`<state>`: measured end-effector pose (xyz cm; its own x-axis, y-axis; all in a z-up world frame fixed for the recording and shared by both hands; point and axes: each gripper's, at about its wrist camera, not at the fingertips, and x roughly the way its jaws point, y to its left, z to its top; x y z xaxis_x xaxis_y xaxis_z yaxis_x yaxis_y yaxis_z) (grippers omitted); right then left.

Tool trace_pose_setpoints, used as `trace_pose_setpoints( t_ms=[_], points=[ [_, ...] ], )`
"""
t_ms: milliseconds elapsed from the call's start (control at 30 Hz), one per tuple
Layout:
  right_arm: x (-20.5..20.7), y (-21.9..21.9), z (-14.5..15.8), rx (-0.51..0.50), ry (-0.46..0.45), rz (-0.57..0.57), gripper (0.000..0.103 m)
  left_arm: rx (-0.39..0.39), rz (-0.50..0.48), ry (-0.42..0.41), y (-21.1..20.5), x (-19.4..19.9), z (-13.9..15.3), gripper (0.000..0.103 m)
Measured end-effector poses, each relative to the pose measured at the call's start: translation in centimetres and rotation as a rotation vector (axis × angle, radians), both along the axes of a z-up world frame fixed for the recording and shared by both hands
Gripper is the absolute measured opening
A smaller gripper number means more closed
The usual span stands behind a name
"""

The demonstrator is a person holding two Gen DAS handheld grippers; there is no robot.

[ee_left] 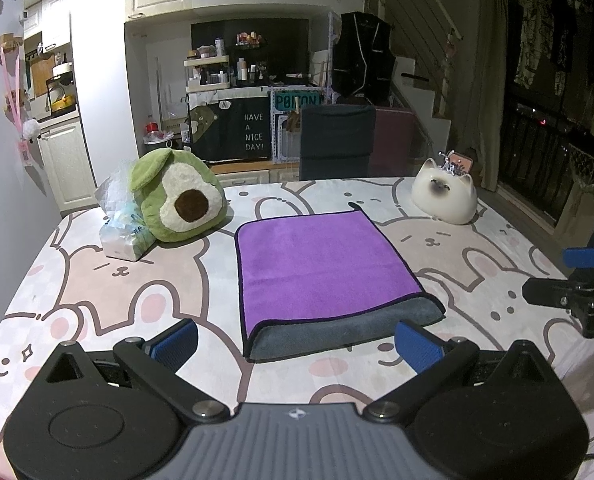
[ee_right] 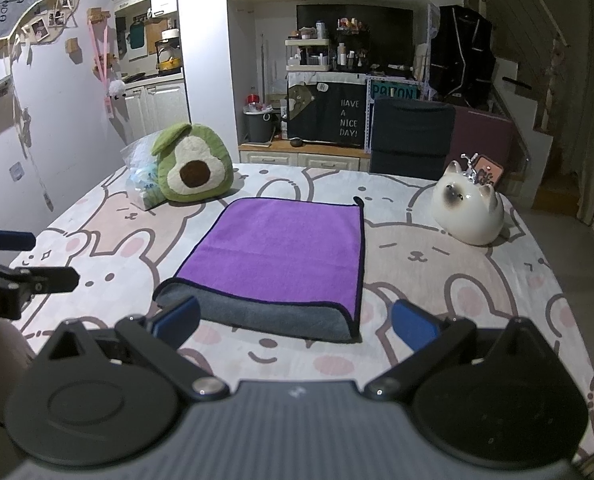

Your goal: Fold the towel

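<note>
Bunny-print cloth covers bench (ee_left: pixel 97 280). Purple-and-grey microfibre towel (ee_left: pixel 317 264), folded, lies flat mid-bench. Left tool (ee_left: pixel 297 344) and right tool (ee_right: pixel 295 326) hover near its front edge, fingers apart, empty.

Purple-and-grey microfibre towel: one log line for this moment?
purple-and-grey microfibre towel: folded once, flat on bunny-print tablecloth | left gripper: open | right gripper: open
</note>
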<state>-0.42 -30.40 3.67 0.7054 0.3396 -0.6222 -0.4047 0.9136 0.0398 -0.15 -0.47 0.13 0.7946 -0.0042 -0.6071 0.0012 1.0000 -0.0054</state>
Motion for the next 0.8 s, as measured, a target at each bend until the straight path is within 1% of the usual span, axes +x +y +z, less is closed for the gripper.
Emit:
trace_pose_setpoints(
  t_ms=[267,800],
  points=[
    [-0.1,-0.2,0.3,0.023,-0.033,-0.029,0.103,0.008,0.002,-0.03,-0.3,0.1,0.8,0.103],
    [0.2,-0.1,2.6,0.03,-0.157,-0.036,0.103,0.032,0.02,-0.12,-0.8,1.2,3.5,0.103]
  ],
)
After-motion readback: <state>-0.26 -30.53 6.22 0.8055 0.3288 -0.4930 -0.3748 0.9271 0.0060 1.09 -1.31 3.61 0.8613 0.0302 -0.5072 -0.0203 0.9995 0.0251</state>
